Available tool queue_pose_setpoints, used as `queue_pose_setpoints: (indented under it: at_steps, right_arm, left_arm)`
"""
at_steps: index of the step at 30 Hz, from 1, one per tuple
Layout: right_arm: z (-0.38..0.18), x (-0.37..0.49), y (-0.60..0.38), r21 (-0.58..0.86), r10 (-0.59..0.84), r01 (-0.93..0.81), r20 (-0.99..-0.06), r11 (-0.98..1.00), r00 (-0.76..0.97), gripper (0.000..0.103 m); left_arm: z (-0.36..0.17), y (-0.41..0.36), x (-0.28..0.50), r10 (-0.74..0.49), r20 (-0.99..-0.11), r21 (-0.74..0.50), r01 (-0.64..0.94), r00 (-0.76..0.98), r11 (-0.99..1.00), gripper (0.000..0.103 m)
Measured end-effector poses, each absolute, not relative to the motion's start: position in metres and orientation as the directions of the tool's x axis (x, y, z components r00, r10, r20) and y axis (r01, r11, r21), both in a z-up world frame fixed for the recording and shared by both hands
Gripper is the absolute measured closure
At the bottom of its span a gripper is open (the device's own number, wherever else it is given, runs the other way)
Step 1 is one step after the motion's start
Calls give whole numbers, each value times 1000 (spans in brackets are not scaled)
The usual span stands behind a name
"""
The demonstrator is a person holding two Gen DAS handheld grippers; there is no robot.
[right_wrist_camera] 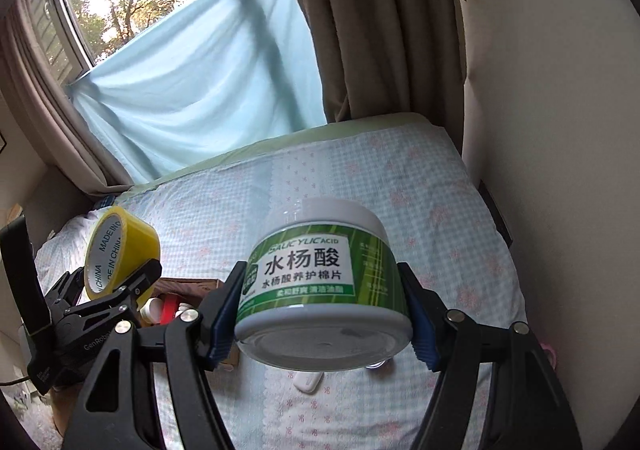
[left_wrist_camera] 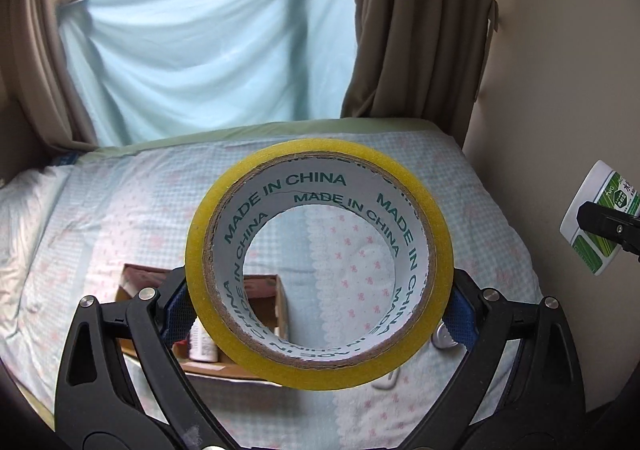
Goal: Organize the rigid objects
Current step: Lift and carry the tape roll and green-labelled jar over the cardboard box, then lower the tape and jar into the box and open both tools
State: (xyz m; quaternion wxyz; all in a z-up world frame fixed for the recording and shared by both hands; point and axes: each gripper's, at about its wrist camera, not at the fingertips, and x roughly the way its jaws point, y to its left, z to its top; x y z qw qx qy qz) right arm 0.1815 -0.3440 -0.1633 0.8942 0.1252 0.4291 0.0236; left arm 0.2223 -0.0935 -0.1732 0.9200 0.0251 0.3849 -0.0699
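Both grippers are carrying something above the bed: the left gripper (left_wrist_camera: 320, 310) is pinching a yellow tape roll (left_wrist_camera: 320, 262) by its outer band, blue pads pressed against the roll at 9 and 3 o'clock, and the right gripper (right_wrist_camera: 320, 314) is clamping a green-labelled white jar (right_wrist_camera: 324, 286), tipped so its base is facing the camera, pads bearing on its sides. In the left wrist view the jar is showing at the 3 o'clock edge; in the right wrist view the tape roll is hanging at 9 o'clock. A cardboard box (left_wrist_camera: 280, 302) is sitting on the checked bedspread (left_wrist_camera: 460, 210) at about 7 o'clock, below and behind the tape, and it is already holding a few things: a small white bottle (left_wrist_camera: 202, 344) and, in the right view, something red (right_wrist_camera: 170, 308) beside white caps, though the count inside is hard to make out. Judging by this, the sorting is partly done, with one tape roll and one jar in the air and not yet placed. Left on the bedspread are one small white flat item (right_wrist_camera: 307, 382) and at least one silvery piece (left_wrist_camera: 444, 338) near the tape, so several moves are likely remaining
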Motion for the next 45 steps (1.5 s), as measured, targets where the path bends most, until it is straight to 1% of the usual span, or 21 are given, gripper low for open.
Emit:
queue_pose_setpoints:
  at_steps: [5, 11, 15, 21, 27, 34, 38, 41, 45]
  right_arm:
    - [-151, 179, -296, 269, 192, 31, -760, 963, 621, 36]
    - [-148, 187, -222, 300, 226, 22, -763, 954, 605, 36]
    - [-157, 196, -175, 365, 259, 66, -765, 929, 590, 36]
    - [-180, 214, -103, 399, 271, 127, -791, 908, 548, 36]
    - [-209, 233, -50, 374, 268, 133, -830, 918, 489, 36]
    - [-251, 257, -21, 329, 264, 105, -879, 938, 396, 36]
    - [-281, 270, -17, 300, 246, 116, -909, 947, 337, 36]
    - [-307, 277, -18, 281, 236, 128, -928, 951, 288, 36]
    - [-347, 284, -16, 231, 204, 101, -954, 968, 220, 36]
  left_arm:
    - [-161, -28, 209, -72, -723, -19, 84, 687, 996, 7]
    - [-159, 53, 209, -62, -738, -2, 90, 672, 996, 7]
    - [-163, 104, 220, -76, -755, 5, 122, 652, 993, 7]
    - [-180, 169, 245, -102, -780, 9, 174, 617, 985, 7]
    - [-211, 215, 266, -118, -820, -14, 187, 560, 982, 7]
    - [-266, 225, 285, -131, -880, -32, 220, 456, 975, 7]
    - [-301, 213, 296, -141, -915, -41, 259, 378, 965, 7]
    - [-328, 202, 305, -136, -933, -26, 313, 332, 949, 7]
    - [-364, 189, 317, -120, -956, -20, 350, 266, 936, 7]
